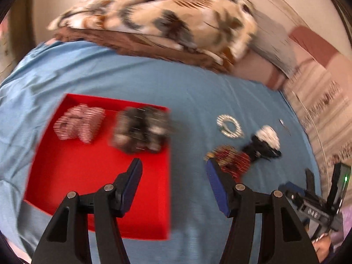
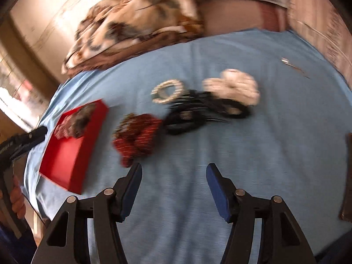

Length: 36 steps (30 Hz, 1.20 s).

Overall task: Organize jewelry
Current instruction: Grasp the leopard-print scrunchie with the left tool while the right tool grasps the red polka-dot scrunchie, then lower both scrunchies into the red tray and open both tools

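A red tray [image 1: 77, 176] lies on the blue sheet and holds a pink-white beaded piece [image 1: 80, 123] and a dark grey beaded piece [image 1: 140, 129]. To its right on the sheet lie a pearl bracelet [image 1: 230, 125], a dark red beaded piece [image 1: 233, 161], a black piece [image 1: 261, 149] and a white piece [image 1: 269, 136]. My left gripper [image 1: 173, 165] is open and empty, above the tray's right edge. My right gripper [image 2: 173, 169] is open and empty, just in front of the dark red piece [image 2: 137, 138]. The tray [image 2: 70, 160], bracelet [image 2: 168, 91], black piece [image 2: 198, 112] and white piece [image 2: 237, 88] show there too.
A folded flowered blanket [image 1: 158, 19] lies at the far edge of the blue sheet [image 1: 154, 83]. A small metal pin [image 1: 282, 123] lies far right. The right gripper's body [image 1: 316, 206] shows at the left view's right edge. A dark object [image 2: 347, 176] sits at the right.
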Tool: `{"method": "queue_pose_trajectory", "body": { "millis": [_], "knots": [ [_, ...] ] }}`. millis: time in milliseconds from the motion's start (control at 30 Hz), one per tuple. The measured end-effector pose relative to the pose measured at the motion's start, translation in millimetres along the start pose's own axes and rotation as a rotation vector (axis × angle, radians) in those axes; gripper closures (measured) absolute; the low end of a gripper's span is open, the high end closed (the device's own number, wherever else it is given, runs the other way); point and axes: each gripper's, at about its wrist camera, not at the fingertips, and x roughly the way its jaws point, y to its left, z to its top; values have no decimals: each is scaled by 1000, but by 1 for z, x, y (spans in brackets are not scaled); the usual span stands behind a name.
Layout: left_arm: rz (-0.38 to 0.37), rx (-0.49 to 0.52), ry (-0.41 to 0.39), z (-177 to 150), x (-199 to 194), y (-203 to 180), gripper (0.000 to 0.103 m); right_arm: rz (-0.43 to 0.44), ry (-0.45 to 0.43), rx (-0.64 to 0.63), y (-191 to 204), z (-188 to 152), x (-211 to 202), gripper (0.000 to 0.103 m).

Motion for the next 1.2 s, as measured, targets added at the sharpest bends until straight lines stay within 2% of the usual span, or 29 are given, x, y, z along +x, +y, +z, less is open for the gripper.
{"method": "queue_pose_trajectory", "body": {
  "millis": [167,367,533,600,667,733,767,867,933,967,1200],
  "knots": [
    [-15,93,61,-10,30,-44,43,-9,-23,40,-28,1,-5,37],
    [-34,146,108,-7,70,-74,43,72,-8,81,-32,6,11,37],
    [-39,157,132,3,94,-79,45,192,22,92,-11,16,36,37],
    [-46,146,144,6,102,-77,56,215,29,93,-1,22,47,37],
    [-66,129,174,8,110,-70,80,233,34,98,5,27,58,37],
    [-81,116,190,7,114,-63,91,253,46,112,9,30,68,37],
    [-85,107,192,6,115,-59,93,262,52,118,11,31,72,38],
    [-105,68,198,4,115,-48,94,269,78,126,16,33,88,52],
    [-126,37,198,3,113,-41,94,287,111,142,17,33,100,87],
    [-138,20,196,3,111,-38,94,295,123,153,17,33,104,93],
    [-198,-17,138,7,75,-34,95,295,88,140,19,31,85,98]
  ]
}}
